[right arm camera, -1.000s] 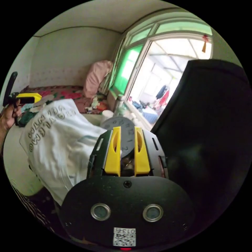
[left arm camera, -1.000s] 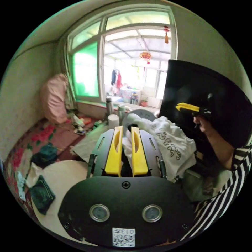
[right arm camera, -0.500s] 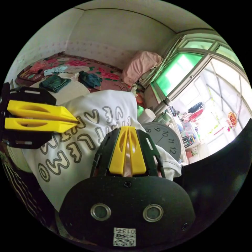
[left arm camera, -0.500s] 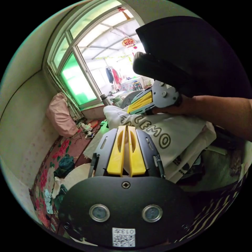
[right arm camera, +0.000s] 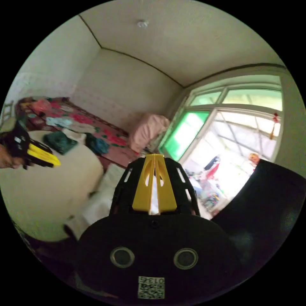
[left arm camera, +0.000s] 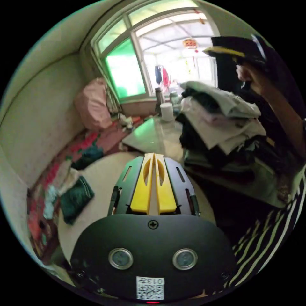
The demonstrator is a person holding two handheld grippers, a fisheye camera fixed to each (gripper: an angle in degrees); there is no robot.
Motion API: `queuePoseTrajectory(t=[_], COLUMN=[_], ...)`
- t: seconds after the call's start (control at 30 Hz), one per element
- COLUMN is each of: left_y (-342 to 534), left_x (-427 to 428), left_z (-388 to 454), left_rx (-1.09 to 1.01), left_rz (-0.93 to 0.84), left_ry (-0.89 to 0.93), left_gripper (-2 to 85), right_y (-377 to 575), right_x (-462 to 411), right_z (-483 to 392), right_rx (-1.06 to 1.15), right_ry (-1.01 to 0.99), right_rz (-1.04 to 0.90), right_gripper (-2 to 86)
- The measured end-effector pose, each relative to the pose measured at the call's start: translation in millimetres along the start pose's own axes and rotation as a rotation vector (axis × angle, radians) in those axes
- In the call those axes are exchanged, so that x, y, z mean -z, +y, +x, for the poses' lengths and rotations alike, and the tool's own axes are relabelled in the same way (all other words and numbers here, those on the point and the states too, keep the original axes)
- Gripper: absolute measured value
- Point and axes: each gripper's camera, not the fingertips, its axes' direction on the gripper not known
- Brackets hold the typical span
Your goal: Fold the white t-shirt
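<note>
Left gripper view, start at the tool: what is the left gripper doing?

Its yellow plastic fingers are pressed together with no cloth between them. Half a second ago white fabric was pinched there, so it has let go.

And the other one?

In the right gripper view the right gripper has its fingers clenched on nothing too. It is lifted clear, pointing towards the wall and the window, with a hand holding it high above the heap of folded clothes.

So where is the white t-shirt?

Most likely it is the pale folded piece on top of that heap, on the grey-green table by the window. I can't be certain. A blurred white cloth also lies just under the right gripper in its own view.

What does that mean for the job?

I'd judge this shirt folded and stacked. Both tools are free, and the left one hangs over the bare round cream table.

Any writing?

The outlined letters that showed on the shirt's front a moment ago are out of sight now. Each gripper body carries a small white code sticker, which I leave unread. Nothing else is legible.
</note>
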Motion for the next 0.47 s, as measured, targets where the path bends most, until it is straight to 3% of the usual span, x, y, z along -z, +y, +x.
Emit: queuePoseTrajectory(t=[0.1,0.27,0.37,0.47], left_y=[83,198,239,256], left_x=[-14,-34,-46,-69], left_z=[-77,-191,-263,-325], left_rx=[0.179,0.271,0.323,0.239], left_rz=[-0.065,-0.281,-0.317,-0.358], left_ry=[0.2,-0.006,-0.119,-0.251], left_gripper=[-0.2,0.4,2.0,6.8], right_y=[-29,-36,-40,-55], right_x=[-15,-88,-146,-210], right_z=[-50,-185,-259,-321], right_rx=[-0.029,-0.087,-0.236,-0.267], right_ry=[-0.285,-0.479,-0.624,-0.725], right_rz=[-0.014,-0.224,-0.393,-0.504], right_gripper=[-0.2,0.2,1.0,3.6])
